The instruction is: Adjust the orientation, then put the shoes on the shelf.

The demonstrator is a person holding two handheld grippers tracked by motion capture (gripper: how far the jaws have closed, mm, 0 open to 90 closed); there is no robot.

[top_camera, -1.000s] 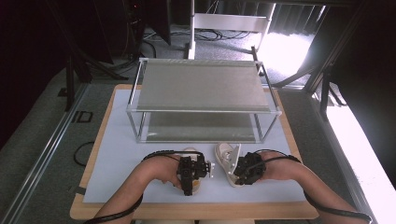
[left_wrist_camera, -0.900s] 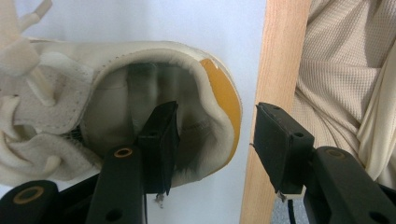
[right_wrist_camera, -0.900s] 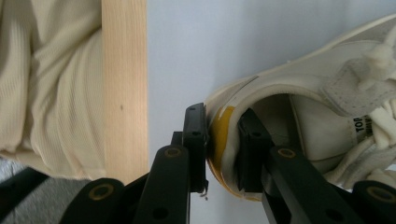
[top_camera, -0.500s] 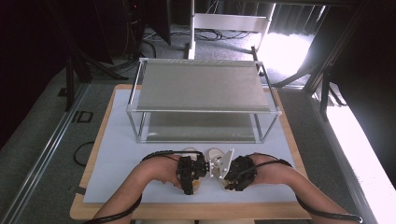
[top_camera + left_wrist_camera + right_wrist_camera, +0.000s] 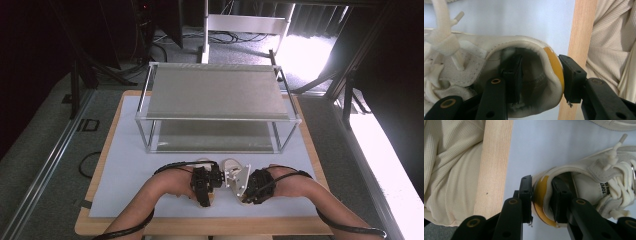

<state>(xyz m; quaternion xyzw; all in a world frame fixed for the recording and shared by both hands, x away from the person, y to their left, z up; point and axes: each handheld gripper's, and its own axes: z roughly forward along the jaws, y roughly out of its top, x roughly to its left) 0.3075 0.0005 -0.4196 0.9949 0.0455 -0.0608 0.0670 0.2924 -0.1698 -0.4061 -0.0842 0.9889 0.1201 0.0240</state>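
Observation:
Two cream lace-up sneakers lie side by side on the white mat near the table's front edge. In the left gripper view, my left gripper point(image 5: 541, 70) is shut on the heel of one sneaker point(image 5: 474, 57). One jaw is inside the collar and the other presses the yellow heel tab point(image 5: 554, 67). My right gripper point(image 5: 542, 187) is shut the same way on the other sneaker point(image 5: 586, 182), pinching its yellow heel tab point(image 5: 540, 192). From above, the left gripper point(image 5: 202, 186) and right gripper point(image 5: 255, 186) sit close together, and the right sneaker's toe point(image 5: 230, 165) points toward the rack.
A two-tier metal rack point(image 5: 215, 95) stands on the mat point(image 5: 130, 165) behind the shoes. The table's wooden front edge point(image 5: 494, 165) runs just behind both heels, with the person's cream garment point(image 5: 451, 170) beyond it. Another shoe's sole point(image 5: 611, 123) lies past the right sneaker.
My right gripper has slid left with its sneaker, closing the gap to the left gripper. The left gripper has barely moved.

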